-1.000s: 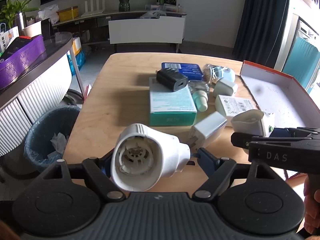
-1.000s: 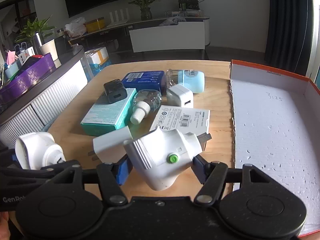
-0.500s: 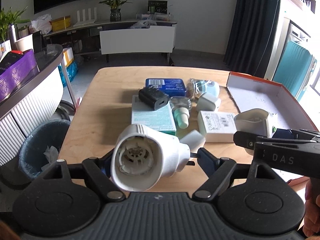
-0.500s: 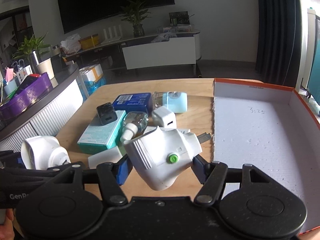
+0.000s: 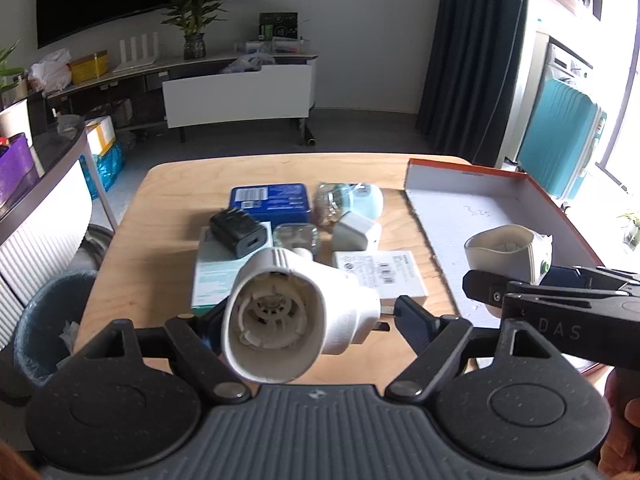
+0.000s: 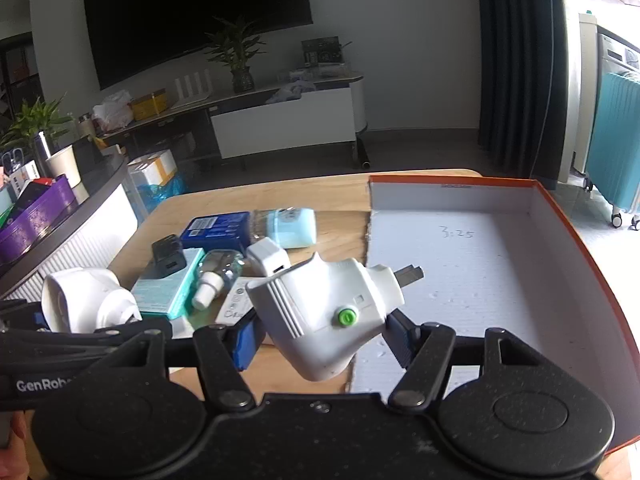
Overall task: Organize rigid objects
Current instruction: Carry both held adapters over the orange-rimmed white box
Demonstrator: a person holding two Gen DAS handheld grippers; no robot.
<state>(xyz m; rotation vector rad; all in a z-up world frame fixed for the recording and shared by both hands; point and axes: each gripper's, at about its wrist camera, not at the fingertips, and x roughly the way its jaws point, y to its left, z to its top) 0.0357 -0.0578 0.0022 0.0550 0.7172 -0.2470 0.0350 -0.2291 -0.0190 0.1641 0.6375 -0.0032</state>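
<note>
Above a pale wooden table [image 5: 160, 240], centre frame, the left gripper [image 5: 308, 316] clamps a round white plastic plug-in [image 5: 288, 316] and the right gripper [image 6: 320, 332] a white green-buttoned plug-in [image 6: 328, 312], by an orange-edged white tray [image 6: 480, 264].

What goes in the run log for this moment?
left gripper: shut on round white plug-in | right gripper: shut on white plug-in with green button | orange box: empty
</note>
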